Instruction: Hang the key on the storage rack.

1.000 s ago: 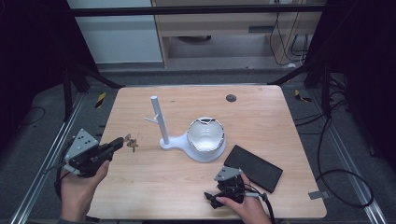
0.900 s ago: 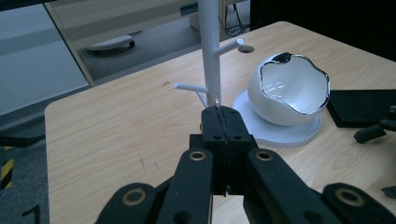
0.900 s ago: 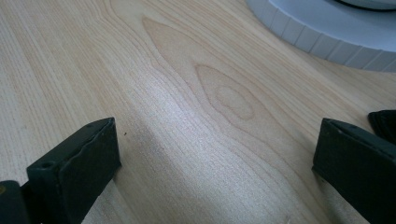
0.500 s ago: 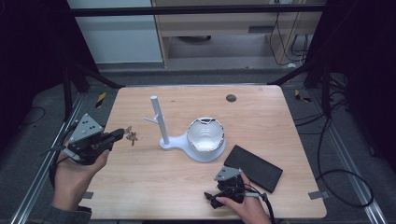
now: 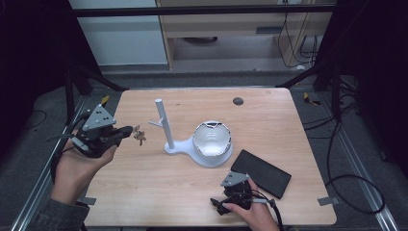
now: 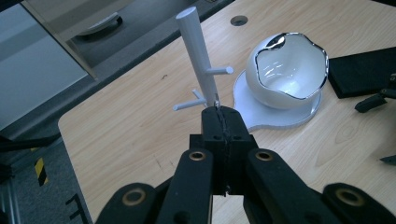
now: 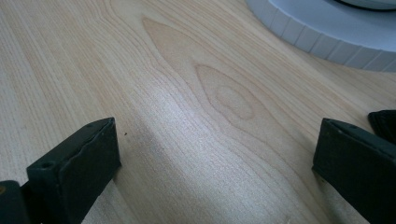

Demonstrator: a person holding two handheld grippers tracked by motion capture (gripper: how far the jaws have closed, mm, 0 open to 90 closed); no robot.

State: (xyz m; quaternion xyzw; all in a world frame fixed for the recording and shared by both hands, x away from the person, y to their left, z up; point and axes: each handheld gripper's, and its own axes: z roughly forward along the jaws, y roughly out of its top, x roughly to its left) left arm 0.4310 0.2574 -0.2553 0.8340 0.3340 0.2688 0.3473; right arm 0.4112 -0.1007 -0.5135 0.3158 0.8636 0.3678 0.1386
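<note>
From above, the left gripper [image 5: 126, 130] is held over the tabletop's [image 5: 144, 187] left edge, its fingers pinched together on a small bunch of keys [image 5: 139, 135] that hangs just off the tips. To its right stands a white stand [image 5: 166, 130], a post with short pegs on a flat base, and a white bowl [image 5: 212, 140] sits on that base. A black slab [image 5: 262, 167] lies flat right of the bowl. The right gripper [image 5: 219, 202] rests low at the near edge, just in front of the slab.

In the left gripper view, the fingers [image 6: 215, 135] are pressed shut, a bit of metal from the keys [image 6: 216, 101] poking out at the tips. Beyond them rises the stand [image 6: 198, 56], with the bowl [image 6: 287, 70] to its right and the slab [image 6: 362, 70] at the far right.

In the right gripper view, the fingers [image 7: 77, 161] stand wide apart with nothing between them, low over bare tabletop [image 7: 196, 102]. The stand's base [image 7: 327, 35] shows at the top right.
</note>
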